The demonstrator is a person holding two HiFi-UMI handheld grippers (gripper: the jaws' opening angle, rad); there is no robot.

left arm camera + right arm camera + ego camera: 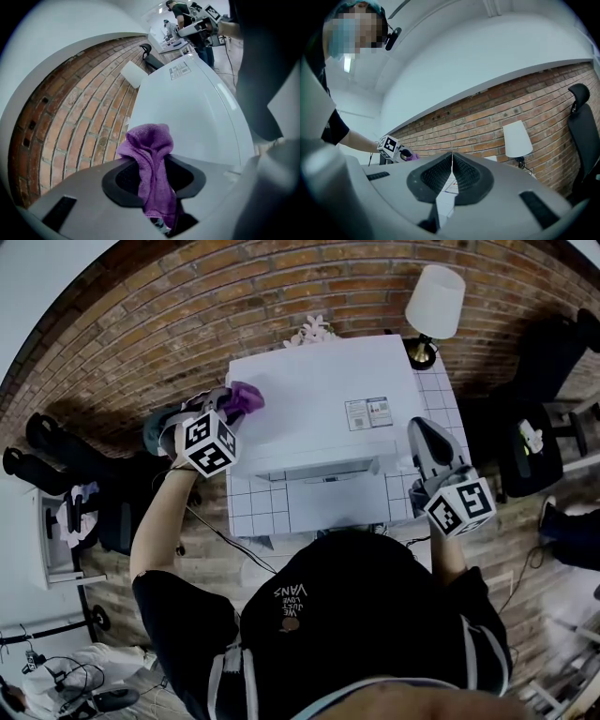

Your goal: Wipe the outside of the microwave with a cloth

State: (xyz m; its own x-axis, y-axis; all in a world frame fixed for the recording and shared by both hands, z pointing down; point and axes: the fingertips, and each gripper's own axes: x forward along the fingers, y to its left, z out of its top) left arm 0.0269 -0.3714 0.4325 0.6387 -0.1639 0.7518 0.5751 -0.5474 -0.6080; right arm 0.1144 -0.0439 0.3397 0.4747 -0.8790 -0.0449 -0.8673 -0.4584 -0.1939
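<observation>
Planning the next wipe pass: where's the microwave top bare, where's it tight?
Bare: the middle of the microwave top, between the purple cloth in the left gripper at its left edge and the label sticker. Tight: back right corner by the lamp; the shut, empty right gripper stands off the right side.

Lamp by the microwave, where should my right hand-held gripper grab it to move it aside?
Take the lamp by the narrow stem between shade and brass base, coming in level from its right front; the microwave blocks the left. The flared shade looks too wide and flimsy for the jaws.
</observation>
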